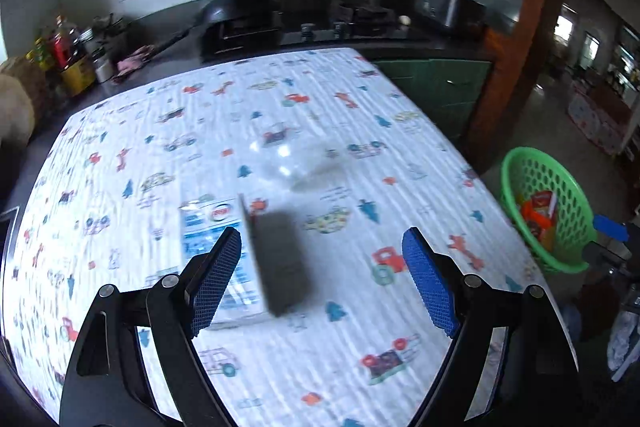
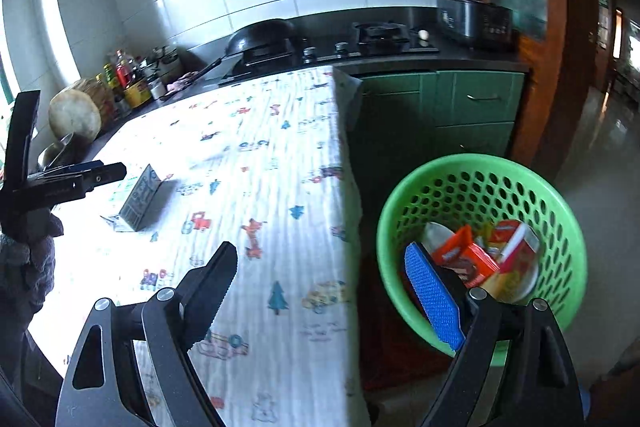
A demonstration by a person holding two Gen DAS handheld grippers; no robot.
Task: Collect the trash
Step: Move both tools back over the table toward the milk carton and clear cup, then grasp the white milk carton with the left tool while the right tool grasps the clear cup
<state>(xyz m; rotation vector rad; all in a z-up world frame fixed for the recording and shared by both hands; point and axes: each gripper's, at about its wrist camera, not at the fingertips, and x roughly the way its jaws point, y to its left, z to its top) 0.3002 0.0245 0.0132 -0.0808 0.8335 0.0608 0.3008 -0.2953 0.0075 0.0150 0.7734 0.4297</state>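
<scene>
A flattened white and blue carton (image 1: 224, 251) lies on the patterned tablecloth (image 1: 360, 115), with one grey flap standing up; it also shows in the right wrist view (image 2: 140, 201). My left gripper (image 1: 320, 267) is open just above and around it, left finger over the carton. A clear plastic piece (image 1: 288, 163) lies further back, blurred. My right gripper (image 2: 328, 287) is open and empty, between the table's right edge and the green basket (image 2: 480, 179), which holds red and yellow packaging (image 2: 480, 259). The left gripper appears at the left of the right wrist view (image 2: 80, 179).
The basket stands on the floor right of the table, also in the left wrist view (image 1: 516, 163). Behind the table is a counter with a stove (image 2: 380, 35), wok (image 2: 260, 35), rice cooker (image 2: 472, 15) and bottles (image 2: 124, 79). Green cabinets (image 2: 460, 103) stand beyond the basket.
</scene>
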